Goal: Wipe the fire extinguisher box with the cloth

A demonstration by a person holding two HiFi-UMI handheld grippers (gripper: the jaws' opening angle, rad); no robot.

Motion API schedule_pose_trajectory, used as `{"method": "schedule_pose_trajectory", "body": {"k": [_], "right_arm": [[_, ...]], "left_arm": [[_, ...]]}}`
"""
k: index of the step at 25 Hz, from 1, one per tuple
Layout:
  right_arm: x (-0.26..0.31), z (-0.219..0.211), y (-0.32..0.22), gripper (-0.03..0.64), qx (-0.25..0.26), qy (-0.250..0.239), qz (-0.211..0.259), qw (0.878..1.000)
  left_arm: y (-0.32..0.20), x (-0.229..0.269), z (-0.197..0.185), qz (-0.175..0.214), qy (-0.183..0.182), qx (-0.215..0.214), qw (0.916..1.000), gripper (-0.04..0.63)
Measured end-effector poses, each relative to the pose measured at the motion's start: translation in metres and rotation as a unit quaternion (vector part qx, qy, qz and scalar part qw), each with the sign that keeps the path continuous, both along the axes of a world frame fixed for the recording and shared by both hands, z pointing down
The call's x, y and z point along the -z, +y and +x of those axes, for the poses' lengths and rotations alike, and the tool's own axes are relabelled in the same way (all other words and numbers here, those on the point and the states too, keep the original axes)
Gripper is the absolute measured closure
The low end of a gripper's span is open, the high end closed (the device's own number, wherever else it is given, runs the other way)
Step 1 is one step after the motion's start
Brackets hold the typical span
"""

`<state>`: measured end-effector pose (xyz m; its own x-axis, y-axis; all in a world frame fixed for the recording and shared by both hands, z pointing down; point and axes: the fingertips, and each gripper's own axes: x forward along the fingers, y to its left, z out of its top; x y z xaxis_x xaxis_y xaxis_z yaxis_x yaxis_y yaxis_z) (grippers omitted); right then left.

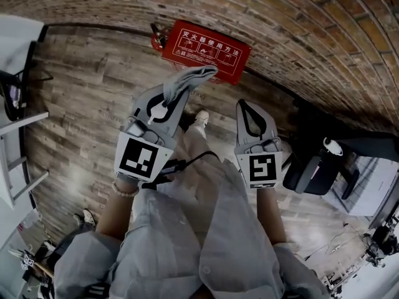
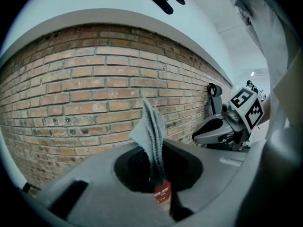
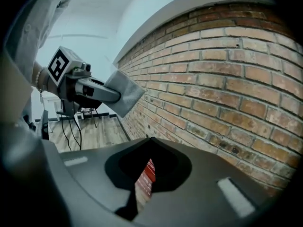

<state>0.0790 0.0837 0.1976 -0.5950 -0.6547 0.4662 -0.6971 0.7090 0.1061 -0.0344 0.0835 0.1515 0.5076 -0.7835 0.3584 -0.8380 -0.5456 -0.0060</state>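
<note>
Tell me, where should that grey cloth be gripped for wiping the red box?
By its bunched end, coming from behind, as the left gripper has it: the loose folds of the cloth then stick out past the tips, facing the fire extinguisher box.

Cloth (image 1: pixel 190 80) hides the fire extinguisher box (image 1: pixel 212 48) at its 6 o'clock edge; both gripper views show only a red sliver of the box.

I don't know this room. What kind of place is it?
Probably an office or workshop room: a red-brown brick wall, a red rectangular fire extinguisher box at its foot, and a black office chair nearby.
</note>
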Motion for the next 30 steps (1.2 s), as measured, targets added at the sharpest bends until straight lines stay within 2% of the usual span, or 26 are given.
{"method": "schedule_pose_trajectory", "body": {"k": [8, 18, 23, 30], "right_arm": [[-0.040, -0.002, -0.020, 0.609, -0.036, -0.017, -0.022, 0.999], [-0.086, -0.004, -0.053, 0.609, -0.074, -0.021, -0.027, 0.997], [-0.110, 0.002, -0.063, 0.609, -0.093, -0.014, -0.033, 0.995], [-0.146, 0.016, -0.069, 0.609, -0.116, -0.014, -0.044, 0.992]], "left_arm": [[-0.024, -0.044, -0.006, -0.047, -0.013, -0.016, 0.9987, 0.586], [-0.055, -0.103, 0.003, -0.075, -0.024, -0.074, 0.9941, 0.585], [-0.076, -0.127, 0.022, -0.066, -0.025, -0.100, 0.9925, 0.586], [-0.107, -0.159, 0.056, -0.063, -0.008, -0.129, 0.9897, 0.586]]}}
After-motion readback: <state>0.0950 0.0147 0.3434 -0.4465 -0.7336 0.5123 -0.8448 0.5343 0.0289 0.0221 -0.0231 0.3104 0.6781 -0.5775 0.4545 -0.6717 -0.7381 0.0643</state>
